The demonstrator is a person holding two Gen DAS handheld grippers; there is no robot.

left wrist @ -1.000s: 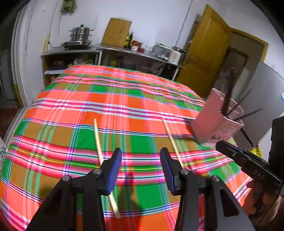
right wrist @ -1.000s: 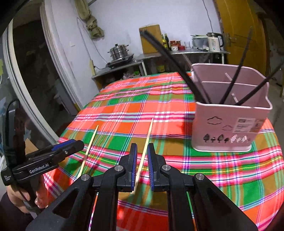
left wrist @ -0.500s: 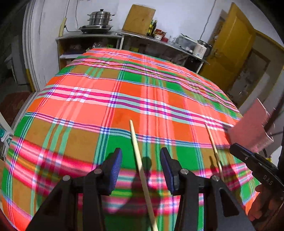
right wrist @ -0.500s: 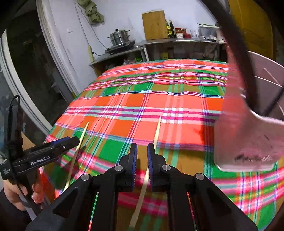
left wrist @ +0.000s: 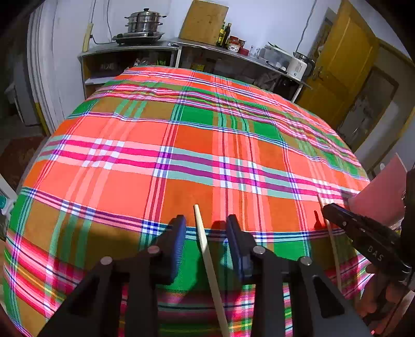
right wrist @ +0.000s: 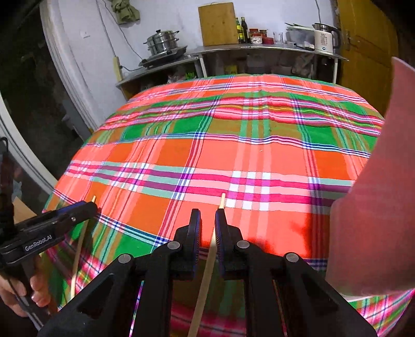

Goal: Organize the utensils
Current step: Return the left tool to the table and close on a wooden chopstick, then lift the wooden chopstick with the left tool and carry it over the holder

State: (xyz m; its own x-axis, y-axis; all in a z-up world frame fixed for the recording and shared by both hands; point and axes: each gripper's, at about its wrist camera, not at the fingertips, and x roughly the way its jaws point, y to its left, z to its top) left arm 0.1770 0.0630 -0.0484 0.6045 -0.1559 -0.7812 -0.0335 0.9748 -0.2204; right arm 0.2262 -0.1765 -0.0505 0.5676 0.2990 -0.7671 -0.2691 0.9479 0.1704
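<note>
Two pale wooden chopsticks lie on the plaid tablecloth. One chopstick (left wrist: 207, 256) runs between the fingers of my left gripper (left wrist: 206, 233), which is open and low over it. The other chopstick (right wrist: 211, 248) runs between the fingers of my right gripper (right wrist: 207, 228), whose narrow gap stands around it without clear contact. The pink utensil holder (right wrist: 376, 207) is close on the right of the right wrist view, and shows at the right edge of the left wrist view (left wrist: 381, 191). Each gripper shows in the other's view: right gripper (left wrist: 363, 233), left gripper (right wrist: 52, 225).
The round table with the plaid cloth (left wrist: 181, 145) fills both views. Behind it stand metal shelves with a steamer pot (left wrist: 144, 23), a cutting board (left wrist: 203, 22), bottles and a kettle (right wrist: 323, 39). A yellow door (left wrist: 345, 64) is at the back right.
Both grippers have dropped lower and moved forward along their chopsticks. The right gripper's gap has widened slightly. The pink holder has slid toward the right edge of both views.
</note>
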